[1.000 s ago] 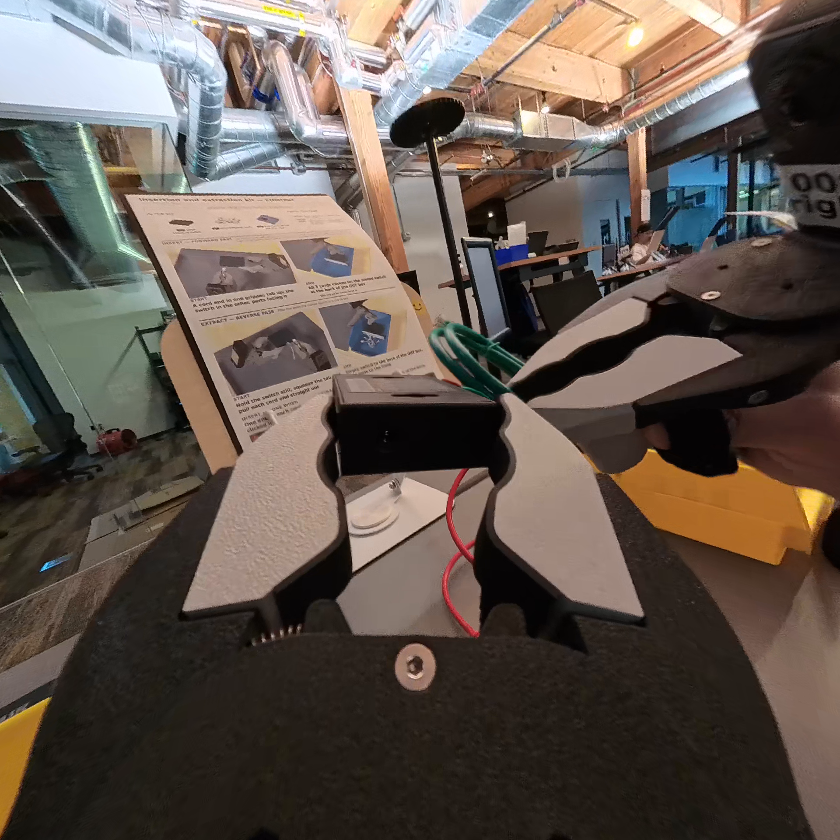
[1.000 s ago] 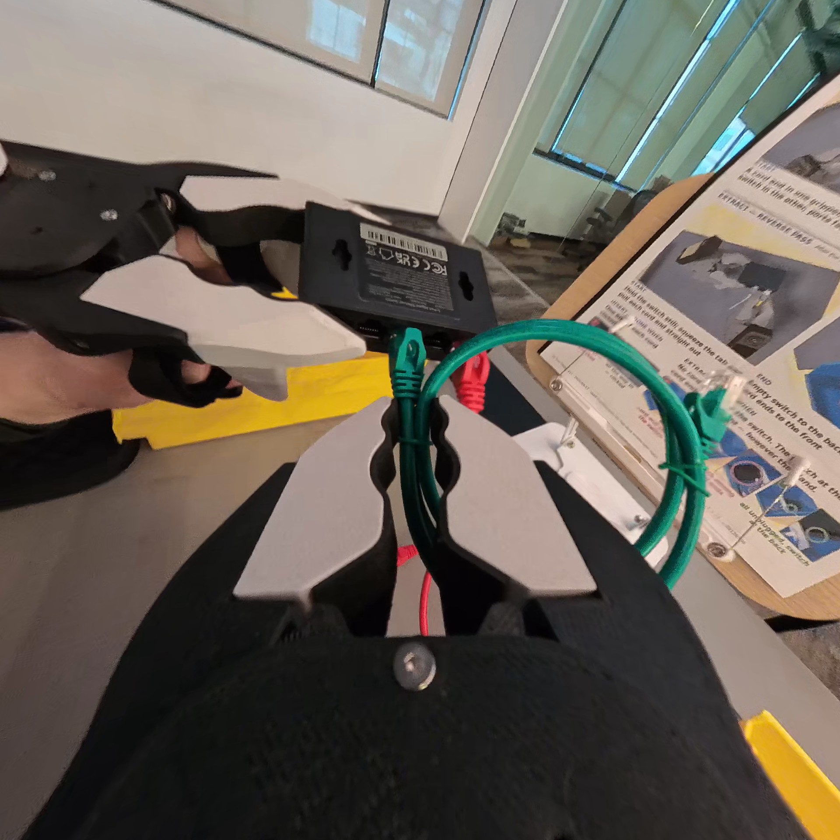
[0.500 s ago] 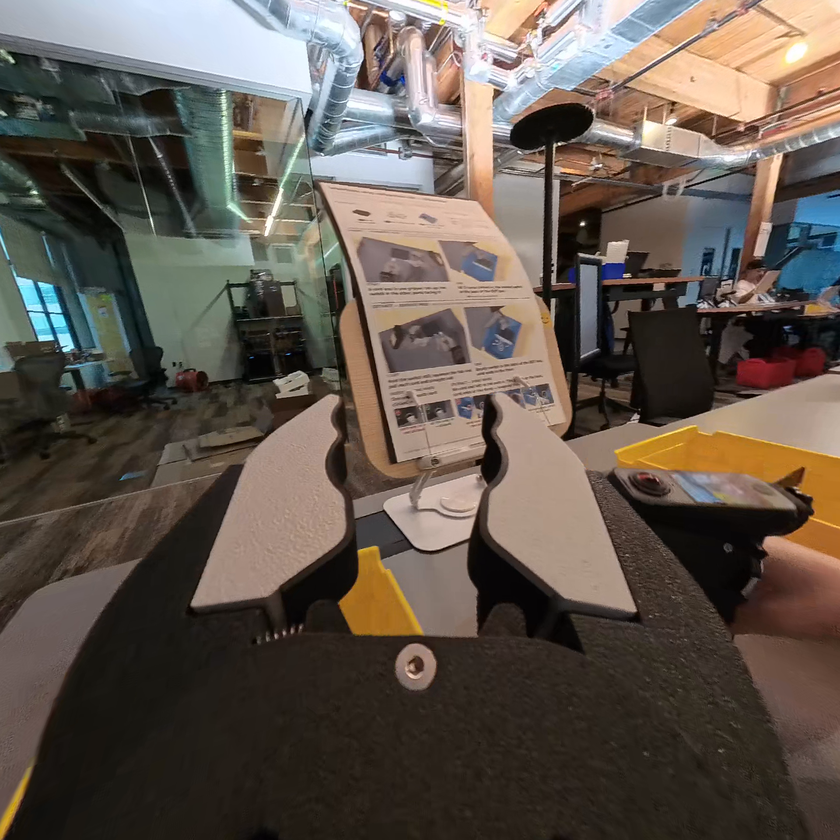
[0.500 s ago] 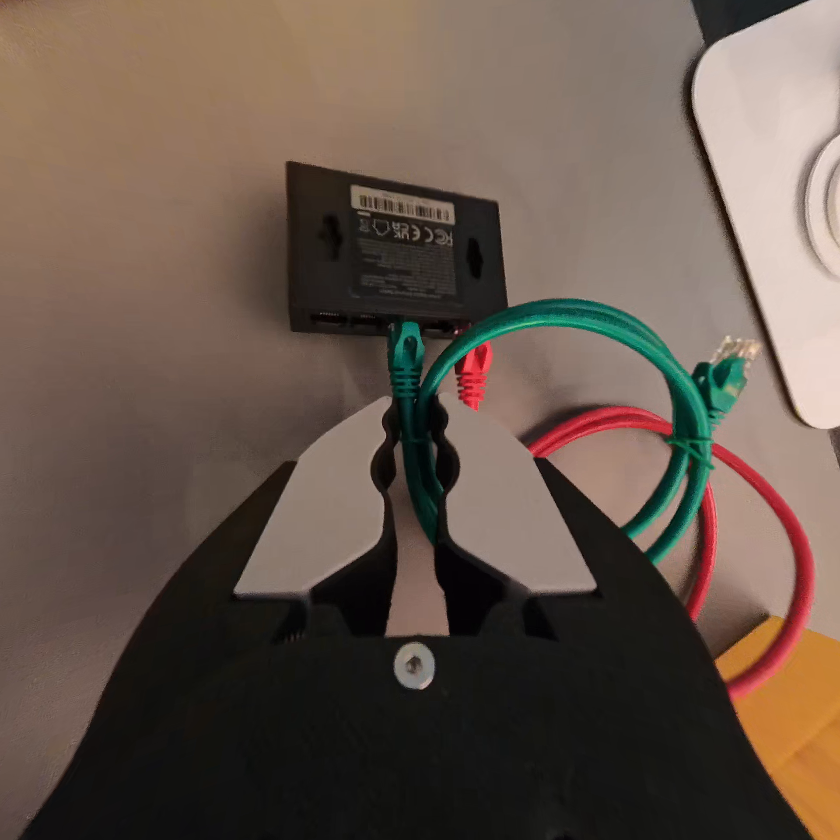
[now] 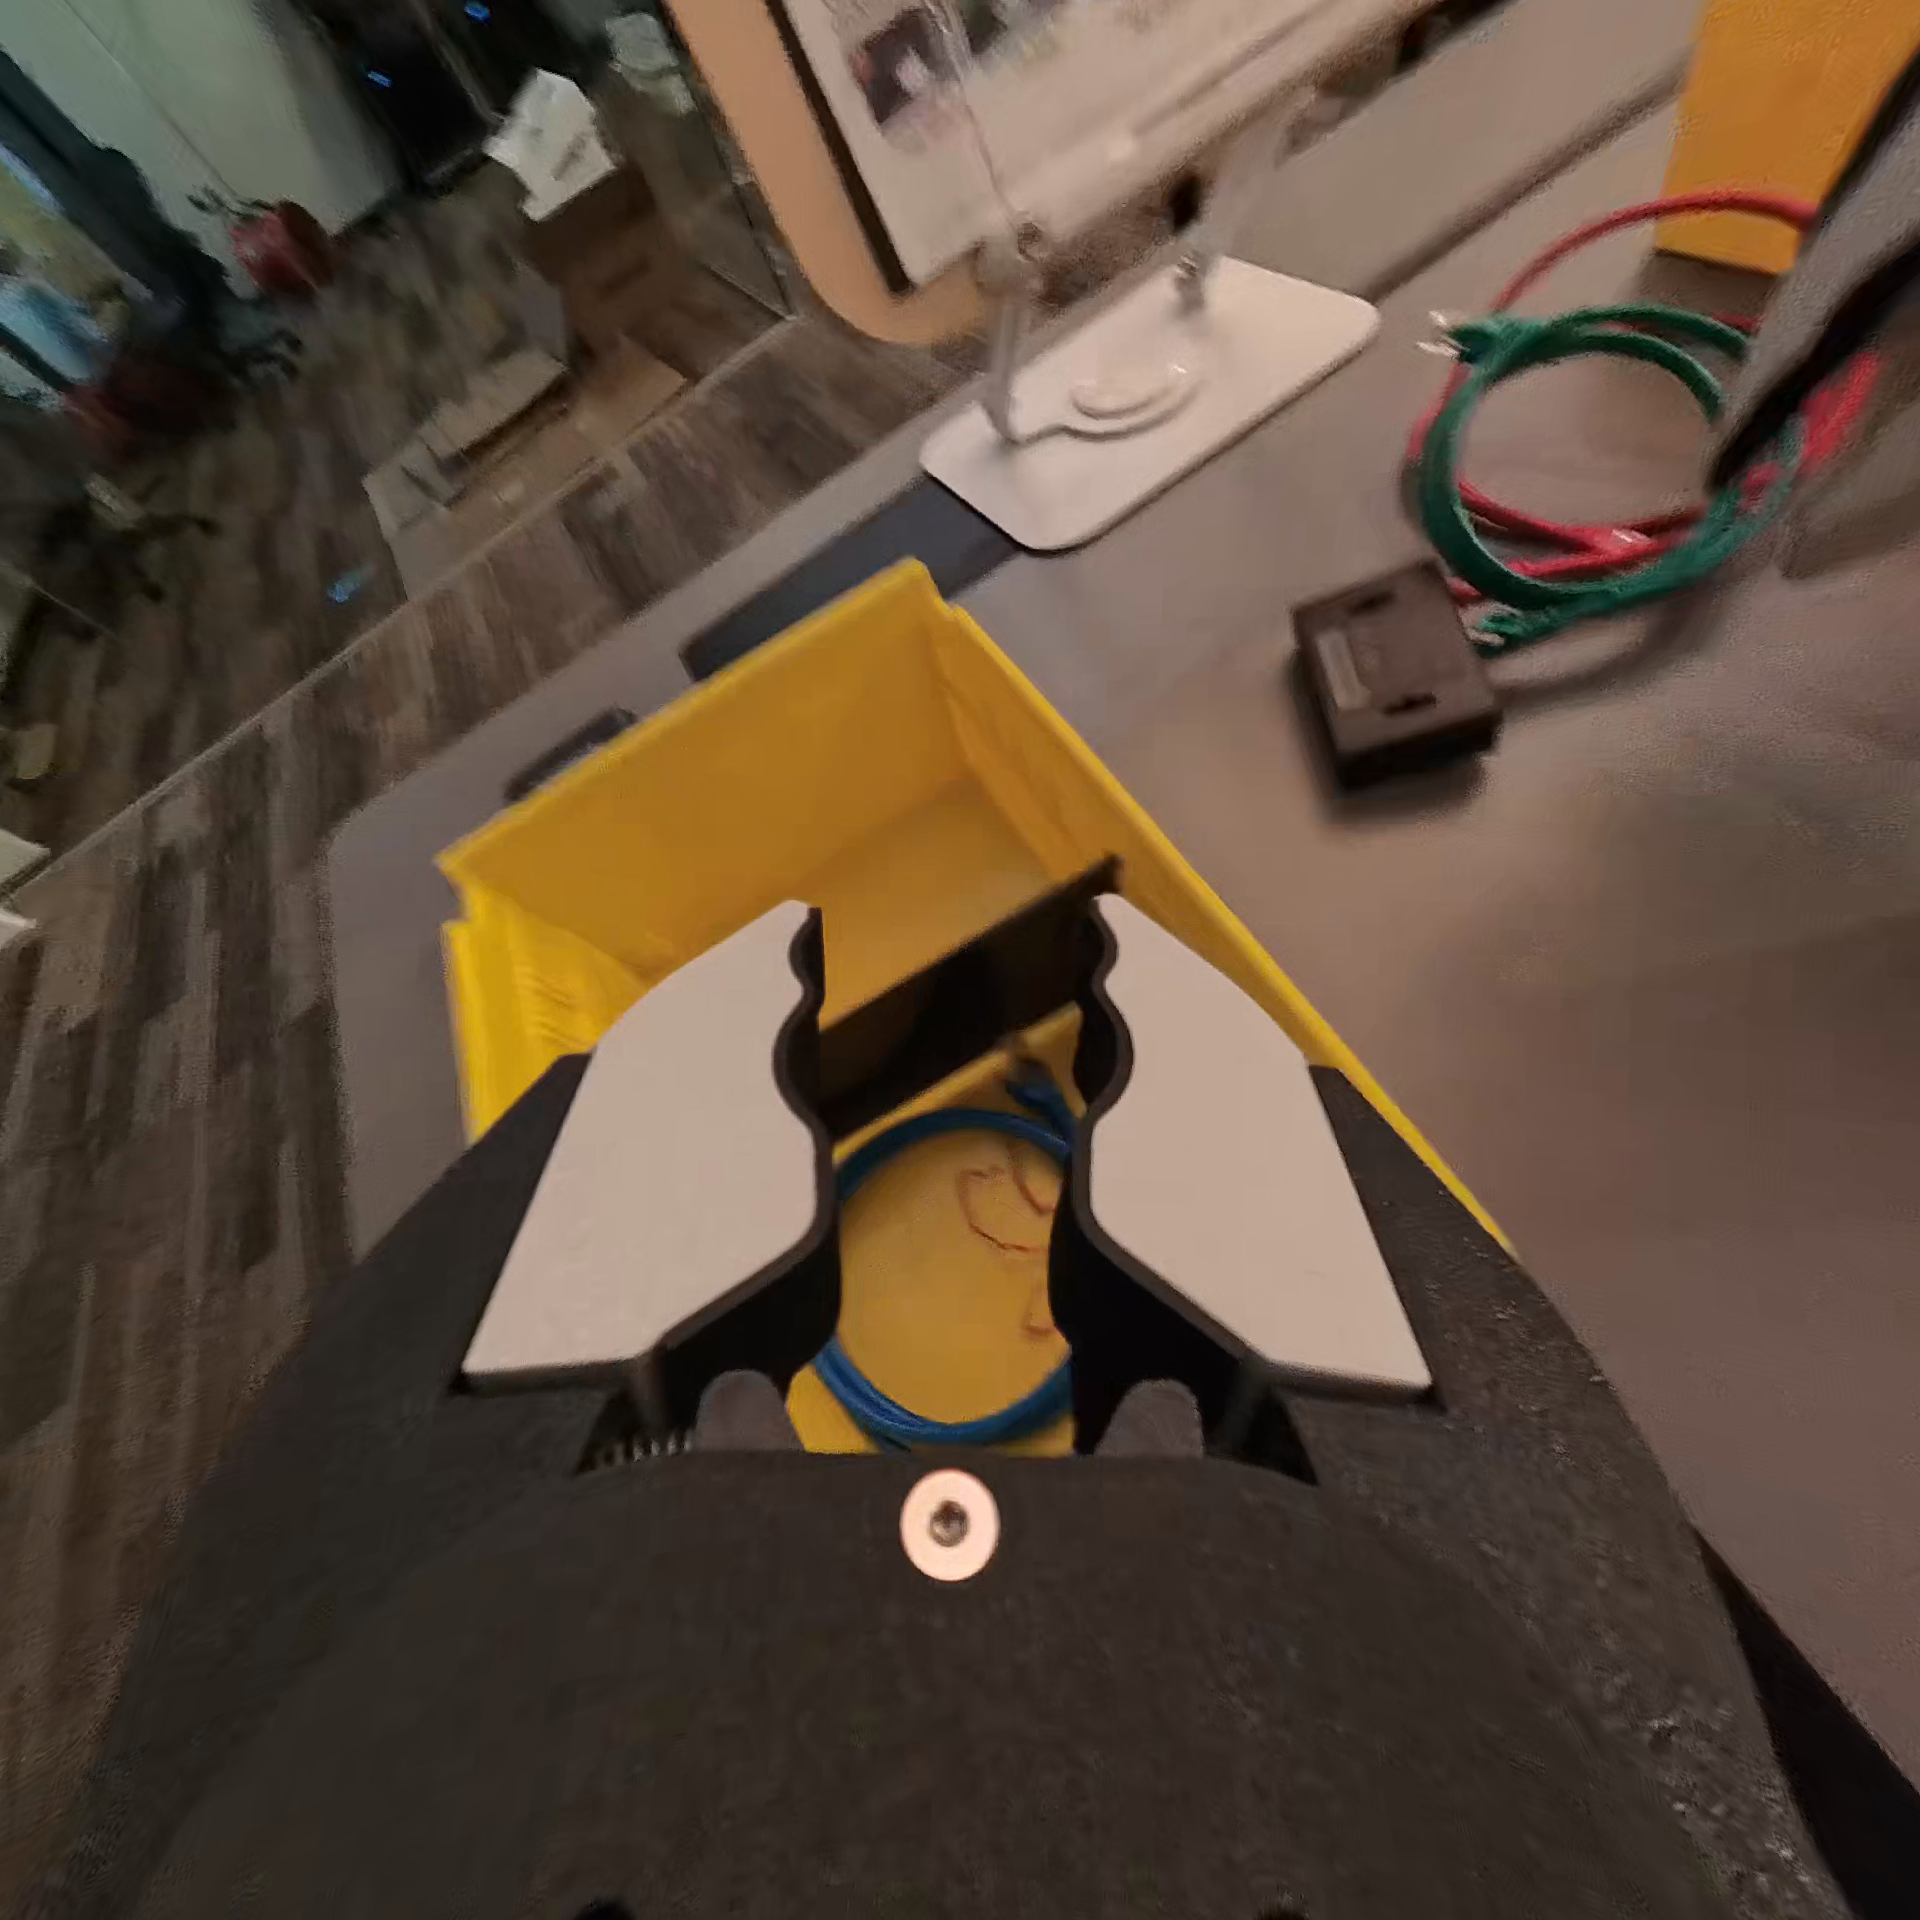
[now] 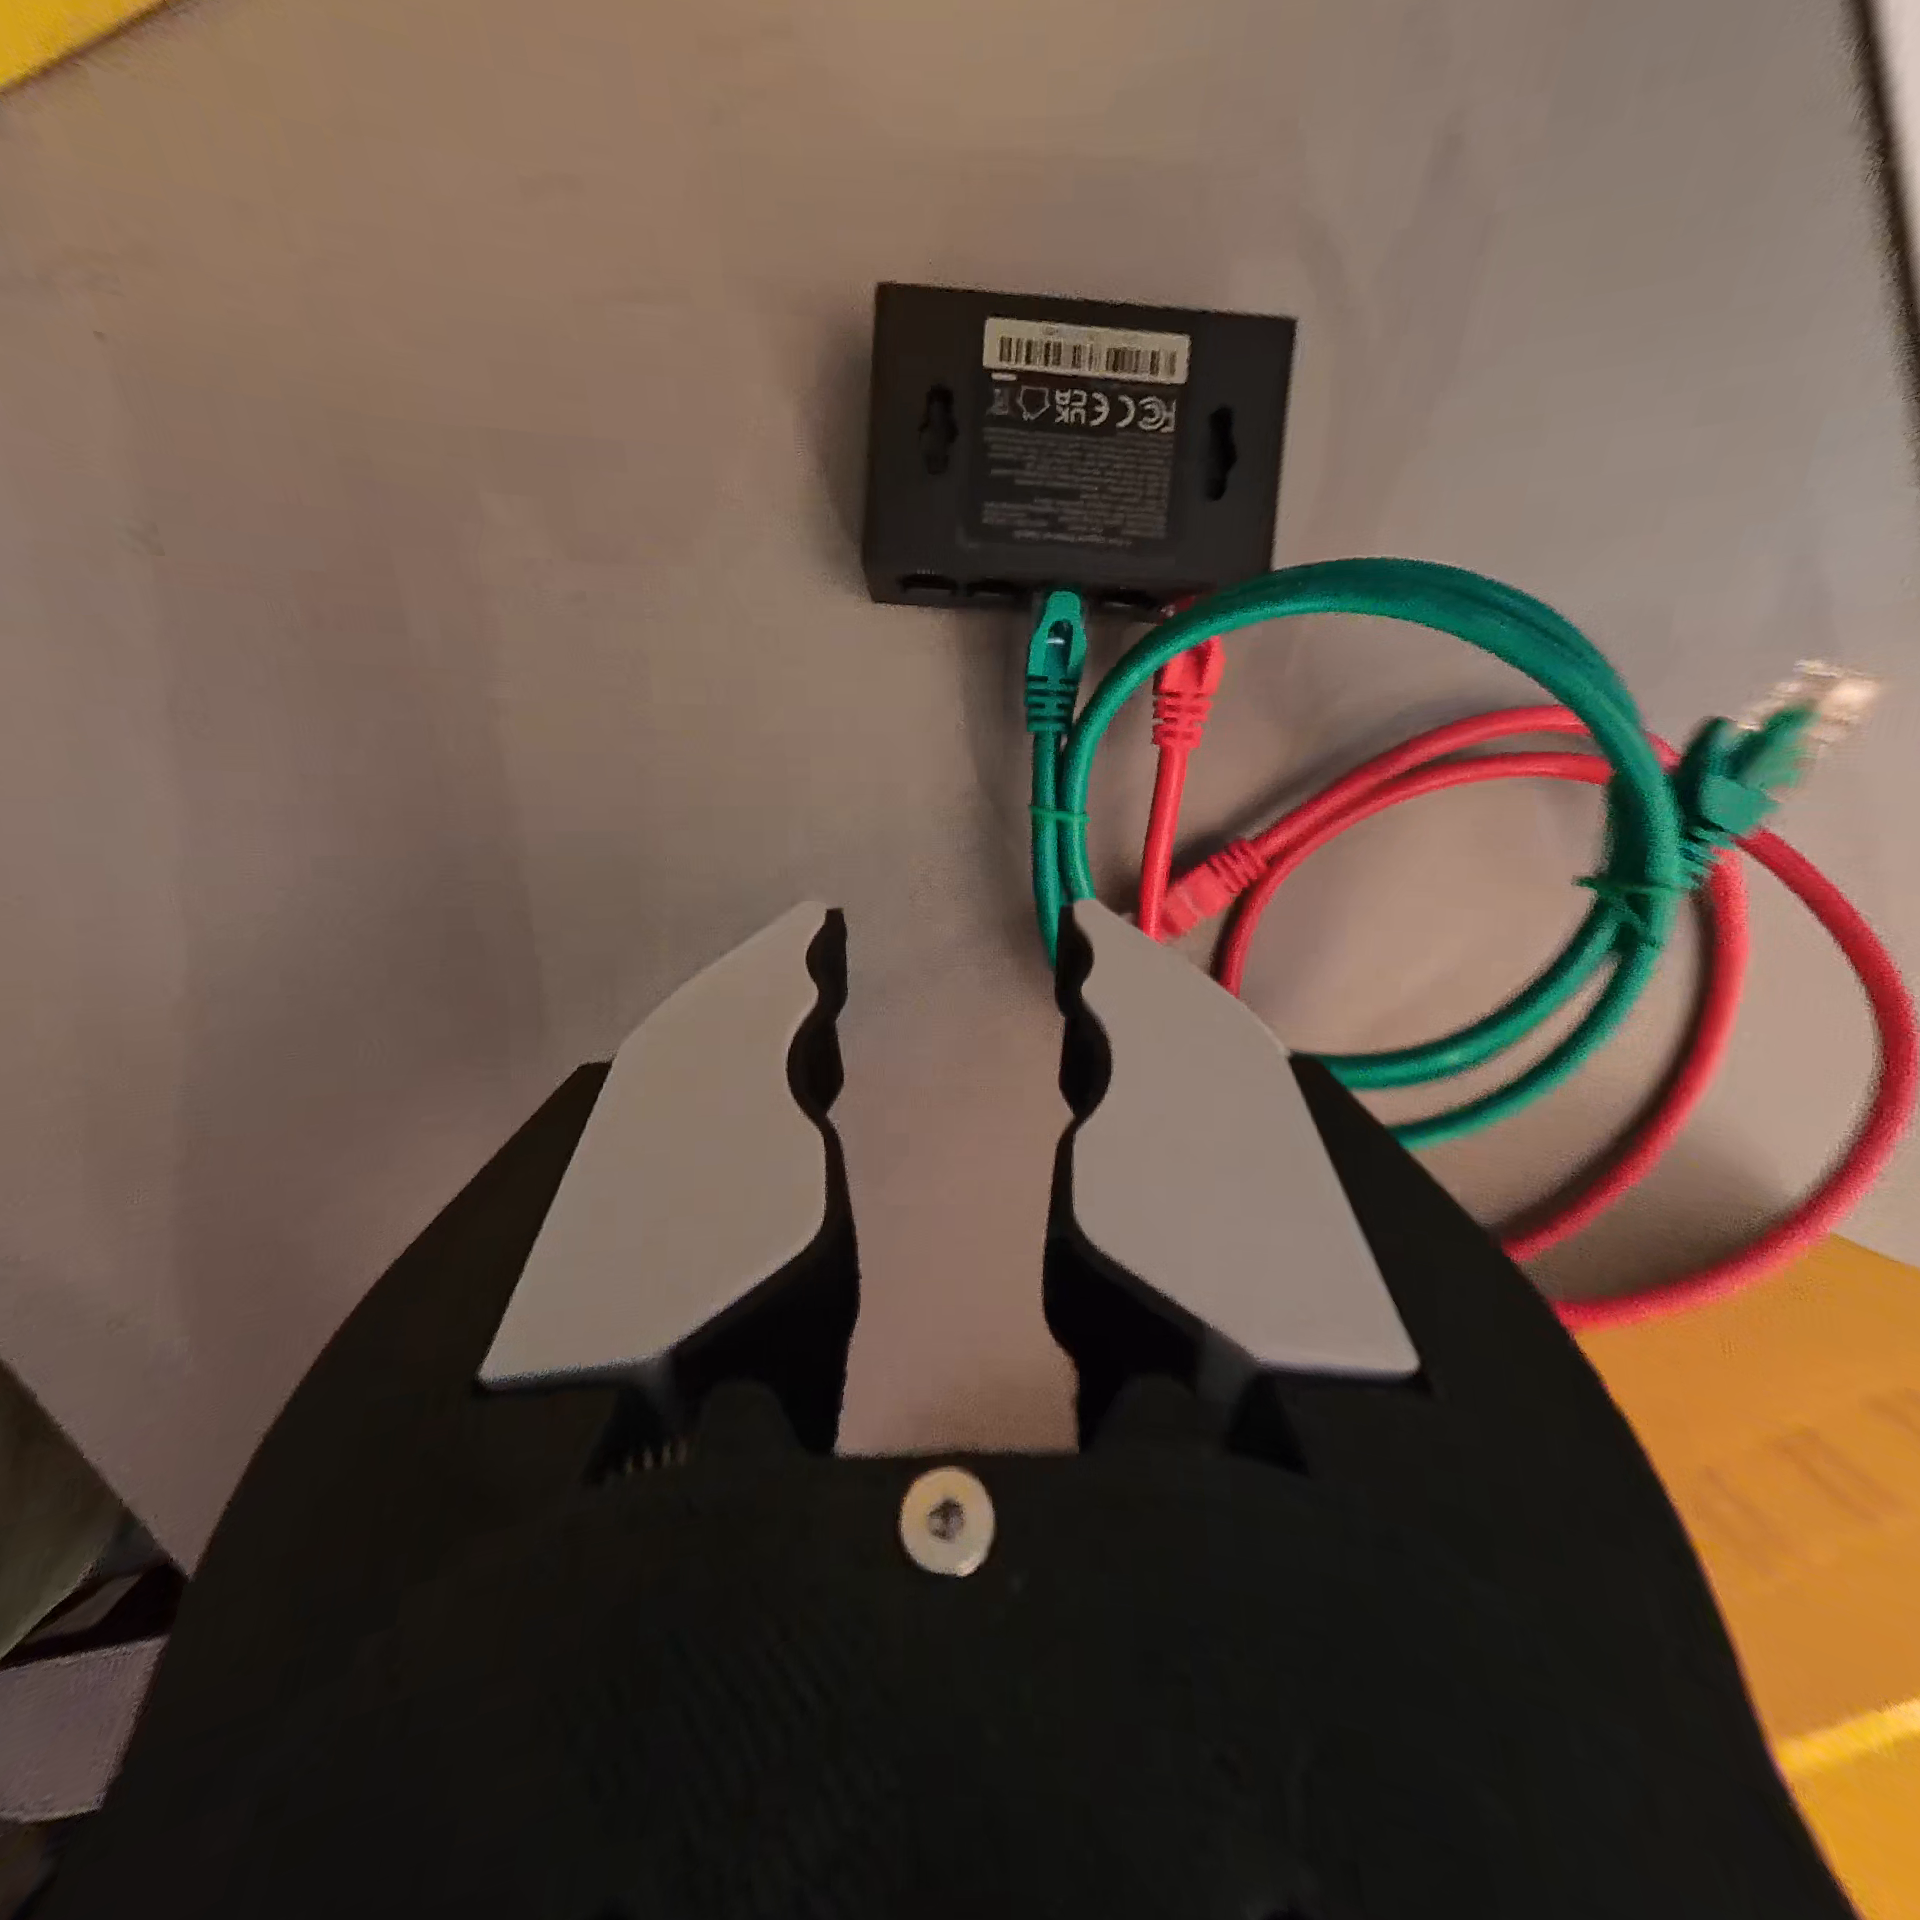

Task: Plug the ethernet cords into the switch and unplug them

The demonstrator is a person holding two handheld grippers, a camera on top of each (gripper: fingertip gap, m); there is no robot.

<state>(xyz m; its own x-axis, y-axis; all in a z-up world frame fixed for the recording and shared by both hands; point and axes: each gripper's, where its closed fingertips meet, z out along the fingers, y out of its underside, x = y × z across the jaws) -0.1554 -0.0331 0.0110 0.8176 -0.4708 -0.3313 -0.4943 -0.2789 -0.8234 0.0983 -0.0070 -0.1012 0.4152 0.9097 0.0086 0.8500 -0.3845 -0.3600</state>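
Note:
The black switch (image 6: 1081,447) lies label-up on the grey table (image 6: 416,623). A green cord (image 6: 1455,613) and a red cord (image 6: 1818,1039) are each plugged into its near side by one end. Their other plugs lie loose to the right. My right gripper (image 6: 951,914) is open and empty just short of the cords, with the green cord beside its right fingertip (image 6: 1143,997). My left gripper (image 5: 956,914) is open and empty above a yellow bin (image 5: 727,748). The bin holds a coiled blue cord (image 5: 935,1423). The switch (image 5: 1392,675) and cords also show at the right of the left wrist view.
A black divider (image 5: 956,987) crosses the yellow bin. An instruction board on a white stand (image 5: 1143,395) is at the table's far edge. Another yellow bin (image 6: 1714,1507) lies near my right gripper. The table edge and floor (image 5: 156,935) are to the left. The gap from one gripper's tips to the other's is roughly 30 centimetres. From my right tips it is roughly 9 centimetres to the black switch (image 6: 1081,447); from my left, 25 centimetres. My left wrist view (image 5: 1392,643) looks at it from another angle.
My left gripper let go of the switch and swung over the yellow bin. My right gripper lowered the switch to the table by the green cord, then opened, released it and drew back.

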